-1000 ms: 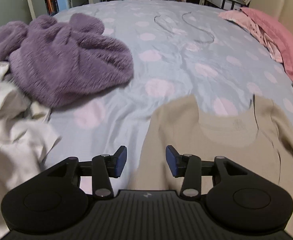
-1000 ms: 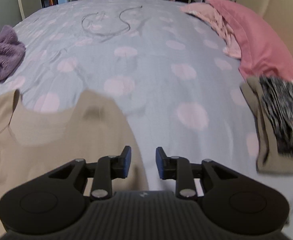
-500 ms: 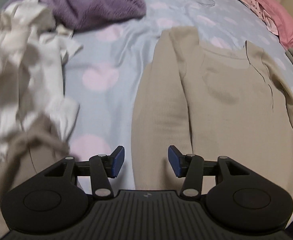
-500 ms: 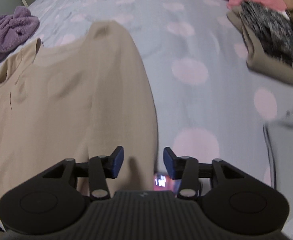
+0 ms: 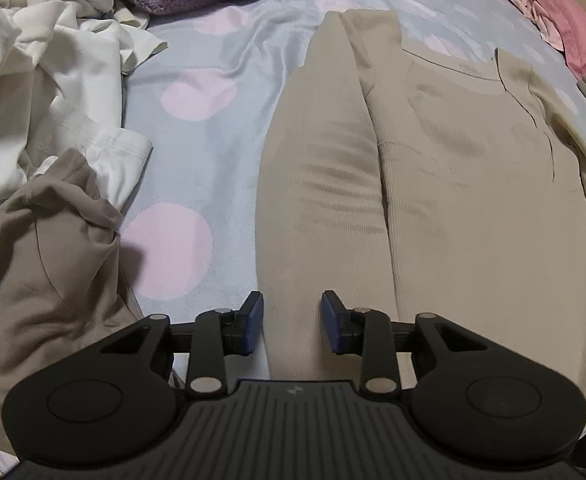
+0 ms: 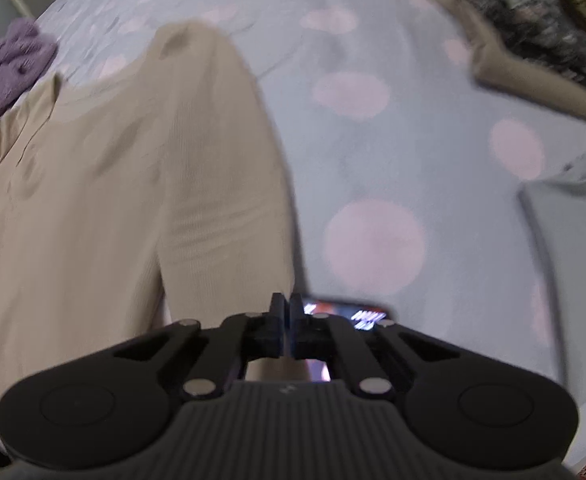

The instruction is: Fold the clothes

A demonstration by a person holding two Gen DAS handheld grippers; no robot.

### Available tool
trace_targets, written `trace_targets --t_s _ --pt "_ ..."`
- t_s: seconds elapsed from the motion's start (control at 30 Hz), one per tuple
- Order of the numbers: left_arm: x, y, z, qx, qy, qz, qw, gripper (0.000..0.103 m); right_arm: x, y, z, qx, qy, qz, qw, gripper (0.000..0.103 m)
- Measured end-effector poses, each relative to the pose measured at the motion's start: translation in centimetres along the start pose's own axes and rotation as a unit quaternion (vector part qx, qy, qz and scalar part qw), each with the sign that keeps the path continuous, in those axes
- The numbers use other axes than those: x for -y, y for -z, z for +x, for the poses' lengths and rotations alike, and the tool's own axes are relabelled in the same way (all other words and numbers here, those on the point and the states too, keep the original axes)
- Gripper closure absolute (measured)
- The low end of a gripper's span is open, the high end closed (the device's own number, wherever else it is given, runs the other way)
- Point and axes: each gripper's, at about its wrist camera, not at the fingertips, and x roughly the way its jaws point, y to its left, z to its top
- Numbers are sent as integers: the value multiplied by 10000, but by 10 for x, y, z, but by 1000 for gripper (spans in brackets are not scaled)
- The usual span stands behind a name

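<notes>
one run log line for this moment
step: grab hem | item: beige top flat on bed | left gripper: closing, over hem | right gripper: shut at hem edge

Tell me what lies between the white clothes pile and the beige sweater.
Only bare bedsheet, blue with pink dots, separates the white clothes pile from the beige sweater; the left wrist view shows it.

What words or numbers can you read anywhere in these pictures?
None can be read.
The neck label inside the beige top is a faint mark, too small to read.
The lit phone screen behind the right gripper's fingers shows bright shapes, too blurred to read.
The small mark on the left gripper's body is a logo, not letters.
</notes>
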Motion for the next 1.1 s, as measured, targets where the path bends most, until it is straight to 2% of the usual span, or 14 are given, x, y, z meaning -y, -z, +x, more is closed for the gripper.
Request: trace_targets --t_s 0.23,0.4,0.67,0.73,0.83,0.9,0.93,0.97,1.0,1.03,1.1 --pt "-4 -3 2 -46 1 -170 9998 78 42 -41 -26 763 815 571 9921 101" --pt "-5 -4 9 -162 74 -217 9996 78 66 -77 -32 1220 1066 856 9831 101" --pt "-1 -4 20 -253 -11 -106 9996 78 65 -120 -6 1516 1807 492 9705 101" --pt "0 -5 22 -277 -17 -94 9996 78 72 -124 2 1452 1748 632 9718 100" --pt "3 -5 24 -297 -33 -47 9995 78 81 -121 5 1457 1693 832 9712 93" --pt "5 -6 25 -307 -49 0 9995 78 83 -116 -2 1566 1731 872 9685 78" --pt "6 -6 25 -308 -64 37 9995 78 84 -114 -6 1632 1749 899 9668 74" --pt "8 -6 24 -312 -88 62 9995 80 84 -111 -11 1691 1750 948 9653 71" --pt "9 -6 24 -300 -110 87 9994 91 84 -109 -15 1701 1712 1012 9651 70" --pt "10 -6 22 -268 -122 113 9995 99 82 -107 -18 1670 1625 1086 9664 70" --pt "11 -6 16 -138 -156 117 9997 102 77 -103 -23 1603 1423 1216 9692 70"
